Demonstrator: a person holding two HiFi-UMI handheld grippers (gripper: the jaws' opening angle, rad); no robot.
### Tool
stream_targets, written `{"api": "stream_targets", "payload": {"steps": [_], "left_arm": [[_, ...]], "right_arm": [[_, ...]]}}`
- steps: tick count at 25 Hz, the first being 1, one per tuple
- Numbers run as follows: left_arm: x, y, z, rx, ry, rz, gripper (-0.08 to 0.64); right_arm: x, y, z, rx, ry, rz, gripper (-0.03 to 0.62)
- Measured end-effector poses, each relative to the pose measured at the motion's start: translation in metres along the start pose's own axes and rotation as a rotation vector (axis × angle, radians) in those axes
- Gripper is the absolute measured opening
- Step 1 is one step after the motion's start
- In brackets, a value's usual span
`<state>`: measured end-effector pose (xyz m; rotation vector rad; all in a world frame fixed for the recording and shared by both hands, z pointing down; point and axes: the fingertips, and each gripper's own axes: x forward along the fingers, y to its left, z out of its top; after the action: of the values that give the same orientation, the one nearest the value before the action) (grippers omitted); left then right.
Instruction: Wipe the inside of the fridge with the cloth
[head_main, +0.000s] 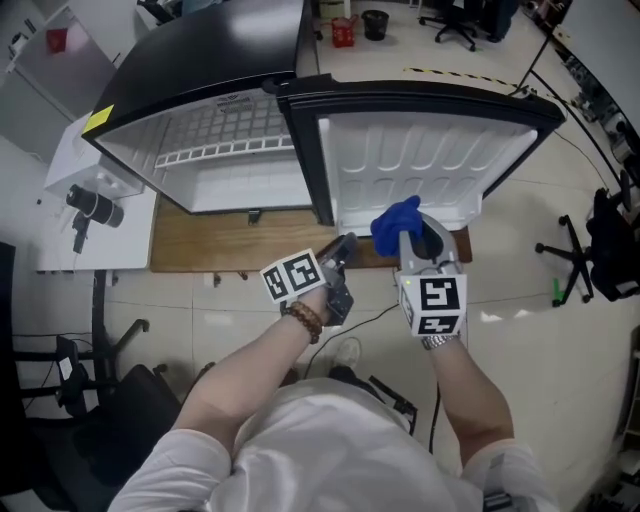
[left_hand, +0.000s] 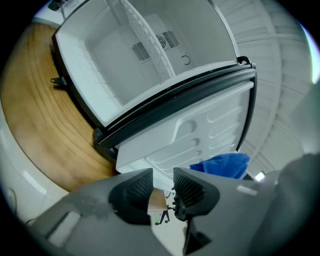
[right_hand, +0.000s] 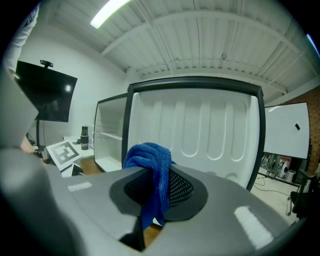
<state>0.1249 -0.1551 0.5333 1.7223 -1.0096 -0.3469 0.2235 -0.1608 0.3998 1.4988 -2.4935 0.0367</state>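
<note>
The small fridge (head_main: 240, 170) stands on a wooden board with its door (head_main: 420, 160) swung wide to the right, white inside, a wire shelf across it. My right gripper (head_main: 412, 238) is shut on a bunched blue cloth (head_main: 395, 222), held just in front of the door's lower edge. In the right gripper view the cloth (right_hand: 150, 160) hangs between the jaws of that gripper (right_hand: 157, 187), facing the door's moulded inner face (right_hand: 200, 130). My left gripper (head_main: 345, 248) sits beside it near the door's hinge corner. It (left_hand: 163, 186) is open with nothing between its pads, and the cloth (left_hand: 222, 164) shows beyond it.
The wooden board (head_main: 220, 245) under the fridge lies on a tiled floor. A white table (head_main: 60, 230) with a black device (head_main: 92, 206) stands at the left. A black stand (head_main: 575, 260) is at the right, and a cable runs on the floor near my feet.
</note>
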Motion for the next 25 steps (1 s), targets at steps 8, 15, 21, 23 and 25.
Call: {"api": "stream_targets", "payload": {"steps": [8, 15, 21, 23, 25], "left_arm": [[-0.079, -0.030, 0.068, 0.274, -0.079, -0.047, 0.110], [-0.163, -0.055, 0.136, 0.632, -0.155, -0.007, 0.082], [-0.236, -0.065, 0.197, 0.857, -0.199, 0.038, 0.034], [-0.251, -0.068, 0.203, 0.918, -0.191, 0.056, 0.006], [-0.263, -0.068, 0.203, 0.966, -0.182, 0.075, 0.005]], "right_arm": [[0.008, 0.088, 0.040, -0.002, -0.040, 0.129, 0.049], [0.020, 0.164, 0.070, 0.015, -0.064, 0.192, 0.049], [0.035, 0.236, 0.095, 0.042, -0.072, 0.189, 0.049], [0.034, 0.247, 0.101, 0.055, -0.076, 0.178, 0.049], [0.030, 0.256, 0.105, 0.071, -0.078, 0.170, 0.049]]}}
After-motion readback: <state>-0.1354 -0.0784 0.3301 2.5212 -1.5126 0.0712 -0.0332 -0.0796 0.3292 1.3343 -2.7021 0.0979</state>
